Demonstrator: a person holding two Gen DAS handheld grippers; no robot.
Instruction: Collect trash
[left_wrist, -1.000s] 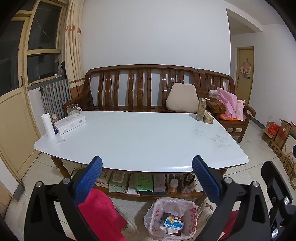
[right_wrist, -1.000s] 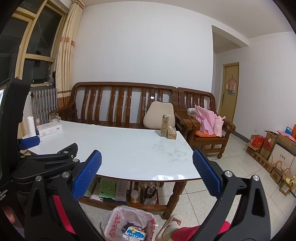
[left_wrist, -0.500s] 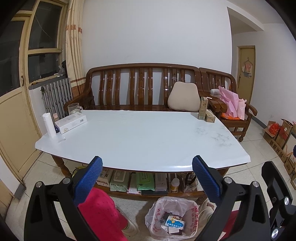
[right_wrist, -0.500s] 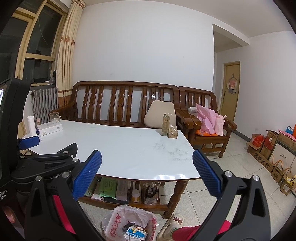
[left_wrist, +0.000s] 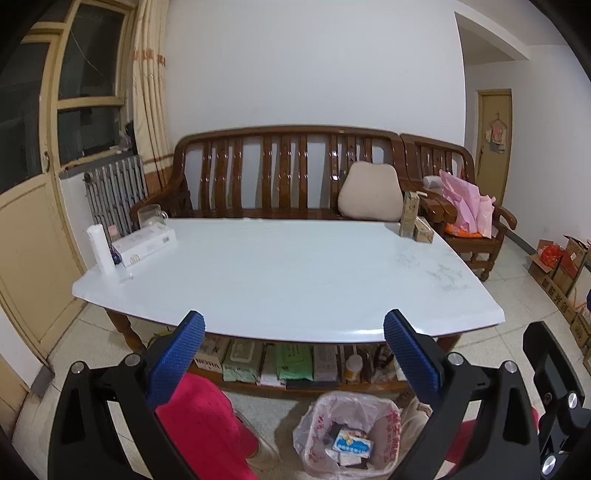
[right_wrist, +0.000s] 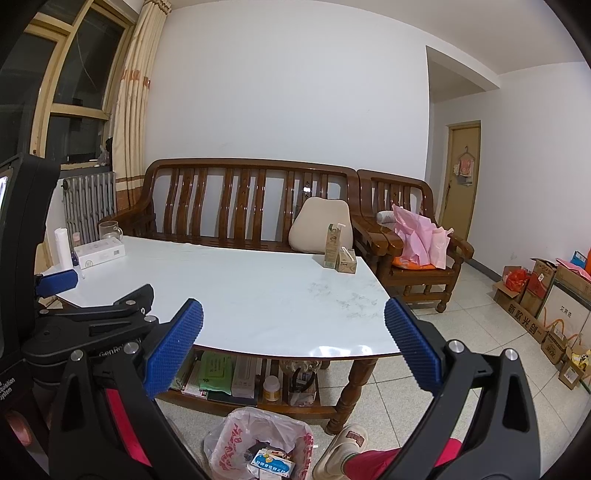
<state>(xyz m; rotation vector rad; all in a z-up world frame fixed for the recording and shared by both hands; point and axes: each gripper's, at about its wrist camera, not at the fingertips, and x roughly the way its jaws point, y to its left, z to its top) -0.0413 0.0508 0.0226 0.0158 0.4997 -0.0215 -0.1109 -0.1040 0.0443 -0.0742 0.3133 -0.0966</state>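
Right gripper (right_wrist: 293, 336) gapes above white table (right_wrist: 236, 295)

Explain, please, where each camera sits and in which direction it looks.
Left wrist: sits on the left claw, open, facing the white table and wooden bench; a red-clothed leg shows.
Right wrist: sits on the right claw, open, facing the same table from further right; the left claw and a slippered foot show.
Both share the table, bench, milk cartons and trash bag.

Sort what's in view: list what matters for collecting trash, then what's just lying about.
For the job:
- tall carton and small carton, table's far right corner
- bag-lined bin on the floor
- left gripper, right gripper, jaws open and empty

Probably lying about:
- white box
- glass mug
- cushion
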